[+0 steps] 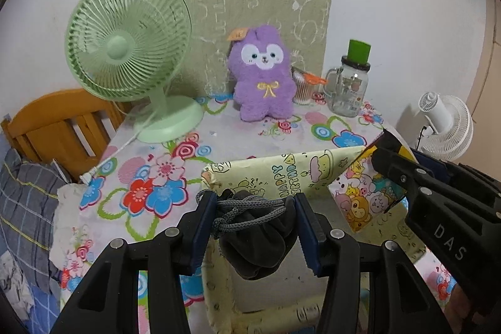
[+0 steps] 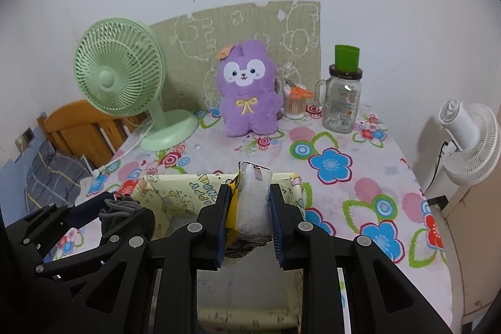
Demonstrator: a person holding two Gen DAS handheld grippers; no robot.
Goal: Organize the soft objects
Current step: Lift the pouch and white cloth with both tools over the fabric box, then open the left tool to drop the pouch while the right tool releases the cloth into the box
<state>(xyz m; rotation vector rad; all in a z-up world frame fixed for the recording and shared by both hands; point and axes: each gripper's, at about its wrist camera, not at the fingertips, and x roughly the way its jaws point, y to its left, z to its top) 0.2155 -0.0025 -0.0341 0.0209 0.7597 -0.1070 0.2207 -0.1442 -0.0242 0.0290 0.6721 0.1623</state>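
Grey drawstring pouch (image 1: 253, 237) clamped in left gripper (image 1: 255, 227), low centre. Right gripper (image 2: 249, 208) grips tissue packet (image 2: 252, 202). Both over yellow box (image 2: 175, 193), unreleased; purple plush (image 2: 247, 93) remains.

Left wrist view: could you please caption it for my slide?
Left tongs hold a dark drawstring pouch above a cartoon-printed fabric box on the floral table.

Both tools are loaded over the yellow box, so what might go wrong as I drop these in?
The dark drawstring pouch hangs in the left tool; its grey cord could snag a pad on release. The clear plastic packet in the right tool sits near the yellow cartoon-print box's far rim and might land outside.
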